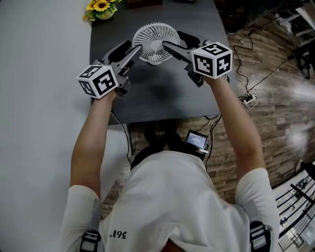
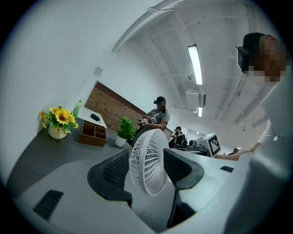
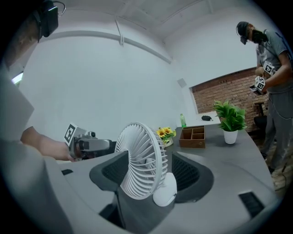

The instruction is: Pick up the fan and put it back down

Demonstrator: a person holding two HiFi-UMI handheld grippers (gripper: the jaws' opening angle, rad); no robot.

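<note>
Dark bench [image 1: 162, 103], seen from above. White fan [image 1: 156, 39] sits toward the far edge, roughly midway between the left and right edges, its round cage turned up toward the head camera and its small base on the near side. Cannot tell whether the base rests on the bench top or hangs just clear of it. Left gripper [image 1: 137, 48] comes in from the left edge side, with its tips at the cage's left rim. Its jaws stand well apart with the cage between them. Right gripper [image 1: 170, 39] comes in from the right edge side. Its jaws are also spread wide, one crossing in front of the cage face and the other behind the right rim. In both gripper views the cage fills the gap between the ribbed dark pads, but firm contact cannot be made out on either side. Left marker cube [image 1: 98, 81] and right marker cube [image 1: 212, 60] are nearer the bench's near edge, with bare forearms behind them. Sunflowers [image 1: 100, 7] in a pale pot stand at the far left corner. A wooden box [image 2: 93, 134] with compartments and a potted plant [image 2: 124, 131] stand along the far edge. A standing person [image 3: 272, 59] is beyond the bench, by a brick wall.
</note>
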